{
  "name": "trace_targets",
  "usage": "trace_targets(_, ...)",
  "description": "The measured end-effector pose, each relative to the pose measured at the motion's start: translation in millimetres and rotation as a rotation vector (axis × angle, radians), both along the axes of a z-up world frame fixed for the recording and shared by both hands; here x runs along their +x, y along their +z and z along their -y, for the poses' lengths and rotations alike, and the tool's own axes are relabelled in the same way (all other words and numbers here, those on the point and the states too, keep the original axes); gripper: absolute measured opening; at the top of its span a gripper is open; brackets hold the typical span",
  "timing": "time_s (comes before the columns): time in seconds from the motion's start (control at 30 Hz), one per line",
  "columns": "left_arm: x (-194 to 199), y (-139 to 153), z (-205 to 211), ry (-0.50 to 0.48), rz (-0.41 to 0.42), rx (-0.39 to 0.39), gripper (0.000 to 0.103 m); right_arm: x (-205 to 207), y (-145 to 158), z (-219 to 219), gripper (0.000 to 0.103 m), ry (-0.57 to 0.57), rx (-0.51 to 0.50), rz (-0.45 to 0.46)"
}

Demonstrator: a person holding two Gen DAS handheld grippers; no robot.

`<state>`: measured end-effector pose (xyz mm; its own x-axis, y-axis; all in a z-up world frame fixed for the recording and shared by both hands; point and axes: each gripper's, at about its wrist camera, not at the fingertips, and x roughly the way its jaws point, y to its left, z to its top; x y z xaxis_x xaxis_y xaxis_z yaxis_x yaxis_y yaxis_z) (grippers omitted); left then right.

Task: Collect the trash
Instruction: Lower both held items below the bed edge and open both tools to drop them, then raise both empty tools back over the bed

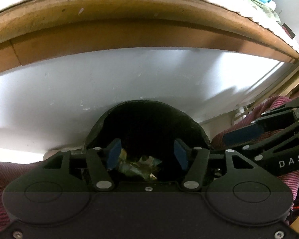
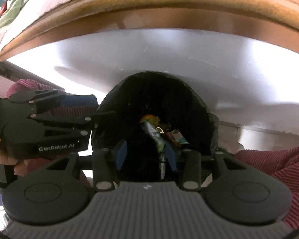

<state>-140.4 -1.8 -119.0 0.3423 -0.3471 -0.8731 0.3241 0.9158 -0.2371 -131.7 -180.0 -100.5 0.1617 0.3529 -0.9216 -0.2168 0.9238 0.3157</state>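
Crumpled wrappers (image 2: 159, 131) are seen inside the black trash bag (image 2: 199, 107). Over the bag mouth, the right gripper (image 2: 147, 155) is held spread, one wrapper lying against its right pad. The left gripper (image 1: 147, 154) is held spread above the bag too, gripping nothing.

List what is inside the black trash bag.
Crumpled wrappers lie inside the black trash bag, one long green-white one near the right gripper. The bag's deeper interior is too dark to see.

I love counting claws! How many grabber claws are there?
2. The left gripper is open over the black bag; the right gripper is beside it, over the same bag. None seem hidden.
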Motion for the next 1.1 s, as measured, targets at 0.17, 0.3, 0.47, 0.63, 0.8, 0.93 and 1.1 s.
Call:
trace_targets(0.17,-1,4,0,-0.010,0.025,-0.010,0.066,0,7,0,0.063,-0.005,0.001,0.030)
trace_targets(0.3,-2,15,2,-0.022,0.061,-0.004,0.069,0,16,0,0.065,-0.006,0.002,0.068)
trace_targets(0.47,-3,28,4,-0.031,0.098,0.002,0.070,-2,26,0,0.068,-0.001,-0.002,0.113)
trace_targets(0.63,-8,55,0,-0.033,0.152,-0.017,0.070,-4,46,3,0.069,0.007,0.006,0.177)
trace_targets(0.8,-12,100,-7,-0.056,0.263,-0.055,0.077,-7,86,14,0.074,0.016,0.065,0.291)
trace_targets(0.93,-7,139,-12,-0.057,0.359,-0.077,0.081,-4,121,27,0.079,0.007,0.083,0.413)
trace_targets(1.1,17,173,-12,-0.005,0.462,-0.065,0.082,12,148,44,0.081,-0.070,0.056,0.558)
